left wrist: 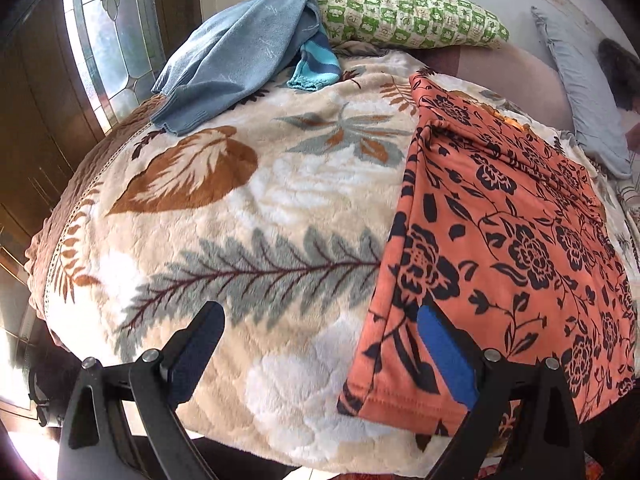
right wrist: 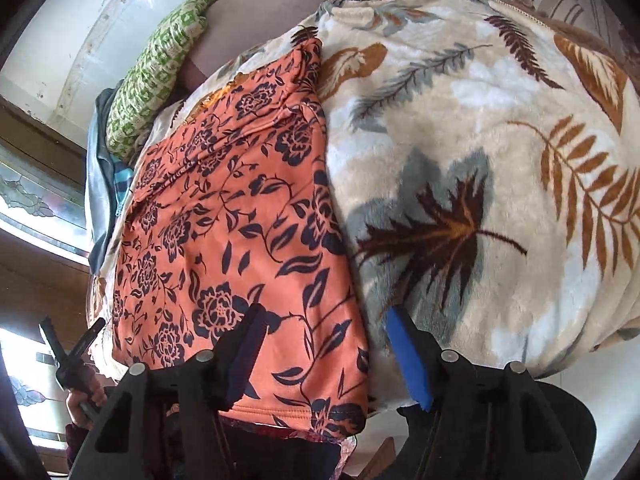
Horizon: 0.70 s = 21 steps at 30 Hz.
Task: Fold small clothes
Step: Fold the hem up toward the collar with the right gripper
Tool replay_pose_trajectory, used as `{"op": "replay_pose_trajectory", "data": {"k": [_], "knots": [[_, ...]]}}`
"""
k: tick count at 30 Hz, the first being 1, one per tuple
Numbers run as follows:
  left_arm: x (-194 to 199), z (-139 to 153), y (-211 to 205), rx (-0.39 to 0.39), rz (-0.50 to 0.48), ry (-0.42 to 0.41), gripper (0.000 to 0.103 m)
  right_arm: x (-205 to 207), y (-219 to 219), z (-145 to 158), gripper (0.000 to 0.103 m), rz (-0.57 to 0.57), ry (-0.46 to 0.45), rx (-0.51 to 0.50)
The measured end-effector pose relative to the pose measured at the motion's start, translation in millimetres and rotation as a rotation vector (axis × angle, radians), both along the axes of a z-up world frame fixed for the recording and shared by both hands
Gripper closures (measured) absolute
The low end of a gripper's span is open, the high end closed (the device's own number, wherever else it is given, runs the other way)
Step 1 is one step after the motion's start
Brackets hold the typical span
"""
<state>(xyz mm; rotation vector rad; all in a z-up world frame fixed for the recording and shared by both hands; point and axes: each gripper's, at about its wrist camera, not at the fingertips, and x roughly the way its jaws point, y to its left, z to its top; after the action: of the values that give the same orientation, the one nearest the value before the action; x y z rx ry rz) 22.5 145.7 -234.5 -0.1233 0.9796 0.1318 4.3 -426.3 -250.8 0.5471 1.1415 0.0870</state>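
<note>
Orange floral garment (left wrist: 500, 240) lies folded at the blanket's (left wrist: 248, 216) near edge. Both grippers, left (left wrist: 320, 340) and right (right wrist: 324, 348), tilt downward, jaws spread, empty; bare blanket on both sides.

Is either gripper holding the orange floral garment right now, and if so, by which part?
Nothing is held. The left gripper and right gripper are both open above the orange floral garment, which lies flat on the blanket.
</note>
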Motion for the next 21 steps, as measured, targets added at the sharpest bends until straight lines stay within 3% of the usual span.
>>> {"op": "replay_pose_trajectory", "data": {"k": [3,11,17,19,20,21], "knots": [[-14,1,6,-0.051,0.014,0.021,0.006,-6,0,-11,0.051,0.004,0.031,0.011],[-29,-2,15,-0.115,0.074,0.082,0.006,-25,0,-22,0.052,-0.002,0.072,-0.001],[-14,-3,-4,-0.132,0.006,0.081,0.008,-30,-4,-21,0.052,-0.021,0.077,0.046],[-8,-8,-9,-0.133,-0.027,0.090,0.026,-33,-6,-19,0.052,-0.034,0.066,0.067],[-4,-12,-12,-0.140,-0.041,0.112,0.046,-34,-7,-18,0.052,-0.043,0.064,0.073],[-1,-17,-13,-0.163,-0.053,0.137,0.060,-35,-9,-17,0.052,-0.047,0.062,0.075]]}}
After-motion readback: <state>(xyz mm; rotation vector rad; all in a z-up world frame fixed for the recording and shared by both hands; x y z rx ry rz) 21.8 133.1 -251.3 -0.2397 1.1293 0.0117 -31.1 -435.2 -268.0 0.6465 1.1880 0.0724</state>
